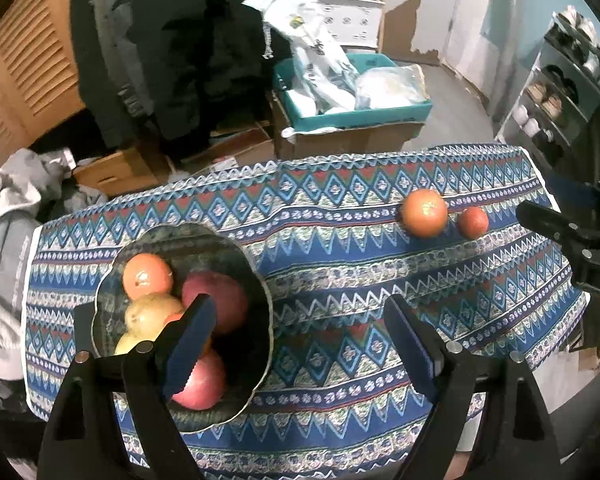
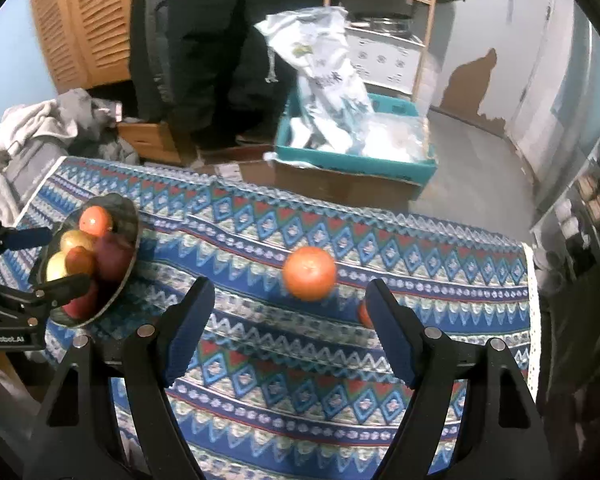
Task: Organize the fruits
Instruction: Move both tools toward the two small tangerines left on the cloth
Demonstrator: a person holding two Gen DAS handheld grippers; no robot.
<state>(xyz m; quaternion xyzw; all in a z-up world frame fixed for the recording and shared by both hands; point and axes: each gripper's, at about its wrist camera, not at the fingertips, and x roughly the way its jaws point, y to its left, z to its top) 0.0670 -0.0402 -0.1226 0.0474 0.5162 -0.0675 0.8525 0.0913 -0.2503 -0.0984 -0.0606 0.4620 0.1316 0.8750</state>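
A dark glass bowl [image 1: 256, 280] sits on the left of the patterned tablecloth [image 1: 340, 264] and holds several fruits: an orange [image 1: 146, 275], red apples [image 1: 220, 296] and yellow fruits [image 1: 150, 314]. My left gripper [image 1: 300, 316] is open and empty, its left finger over the bowl. A large orange [image 1: 425, 213] and a small red-orange fruit [image 1: 473, 222] lie on the cloth at the right. My right gripper [image 2: 290, 300] is open and empty, just in front of the large orange [image 2: 309, 273]. The small fruit [image 2: 364, 314] is partly hidden behind its right finger. The bowl [image 2: 130, 232] shows far left.
Past the table's far edge stand a teal crate [image 1: 364, 114] of plastic bags on cardboard boxes, a person in dark clothes [image 1: 172, 48], a pile of grey laundry [image 1: 8, 208] at left and a shoe rack [image 1: 560, 92] at right.
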